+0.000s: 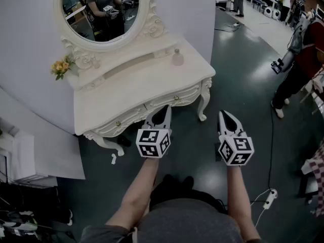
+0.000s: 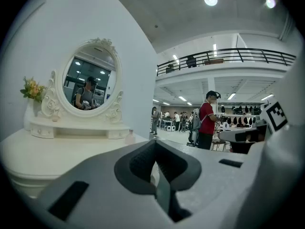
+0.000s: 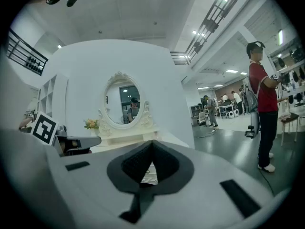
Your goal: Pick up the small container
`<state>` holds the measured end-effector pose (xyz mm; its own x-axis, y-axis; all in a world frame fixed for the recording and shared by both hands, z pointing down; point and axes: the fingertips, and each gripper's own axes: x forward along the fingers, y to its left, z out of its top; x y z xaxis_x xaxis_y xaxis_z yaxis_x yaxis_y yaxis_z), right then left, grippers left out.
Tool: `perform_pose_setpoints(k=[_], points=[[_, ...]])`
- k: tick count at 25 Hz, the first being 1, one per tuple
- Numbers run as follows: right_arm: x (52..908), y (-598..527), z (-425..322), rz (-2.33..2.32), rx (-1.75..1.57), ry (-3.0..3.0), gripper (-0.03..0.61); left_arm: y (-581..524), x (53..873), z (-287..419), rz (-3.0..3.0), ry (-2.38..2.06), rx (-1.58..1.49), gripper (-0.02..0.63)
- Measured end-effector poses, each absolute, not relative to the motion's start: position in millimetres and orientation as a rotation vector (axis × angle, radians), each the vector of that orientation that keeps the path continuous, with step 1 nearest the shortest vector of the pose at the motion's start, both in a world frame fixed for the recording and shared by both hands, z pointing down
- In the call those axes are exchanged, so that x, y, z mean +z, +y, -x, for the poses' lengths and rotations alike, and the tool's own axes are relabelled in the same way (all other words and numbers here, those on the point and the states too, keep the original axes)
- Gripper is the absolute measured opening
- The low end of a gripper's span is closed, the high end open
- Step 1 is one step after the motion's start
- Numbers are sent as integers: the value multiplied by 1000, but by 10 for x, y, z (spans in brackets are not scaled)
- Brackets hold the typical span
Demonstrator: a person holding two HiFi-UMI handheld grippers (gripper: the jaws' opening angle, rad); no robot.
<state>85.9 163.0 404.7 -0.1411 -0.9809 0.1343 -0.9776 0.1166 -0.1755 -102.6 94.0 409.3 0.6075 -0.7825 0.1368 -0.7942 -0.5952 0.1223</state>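
Two bare forearms reach forward from the bottom of the head view, each holding a gripper in front of the dressing table (image 1: 132, 91). The left gripper (image 1: 166, 109) sits just before the dressing table's front edge, near its drawers. Its jaws are closed tip to tip with nothing between them. The right gripper (image 1: 223, 113) is held off the dressing table's right front corner, over the dark floor (image 1: 243, 85). Its jaws also meet at the tips and hold nothing. Both grippers point almost level, towards the dressing table.

A little white scrap (image 1: 114, 159) lies on the floor beside the dressing table's front left leg. The small container (image 1: 177, 57), a pale bottle with a stopper, stands upright on the dressing table's top near its back right corner, well apart from both grippers. An oval mirror (image 1: 101, 9) in a carved white frame rises from the back of the dressing table, and yellow flowers (image 1: 61, 66) sit at its back left end. Far to the right of the dressing table stands a person in a red top (image 1: 306, 52).
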Motion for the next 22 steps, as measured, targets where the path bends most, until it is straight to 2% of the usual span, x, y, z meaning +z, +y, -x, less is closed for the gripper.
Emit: perform_pose_setpoints(k=[12,15,22], points=[[4101,1652,-861,1991,-381,2309,2,852,4090,916,-2673,-1318,127,12],[4113,1623,-882,1992,-390,2301,2,765,4118,886,-2664,-1320,128,74],[4141,1362,-966,2001,-398,2293,2,399,4220,844,-2650,-1332,148,135]])
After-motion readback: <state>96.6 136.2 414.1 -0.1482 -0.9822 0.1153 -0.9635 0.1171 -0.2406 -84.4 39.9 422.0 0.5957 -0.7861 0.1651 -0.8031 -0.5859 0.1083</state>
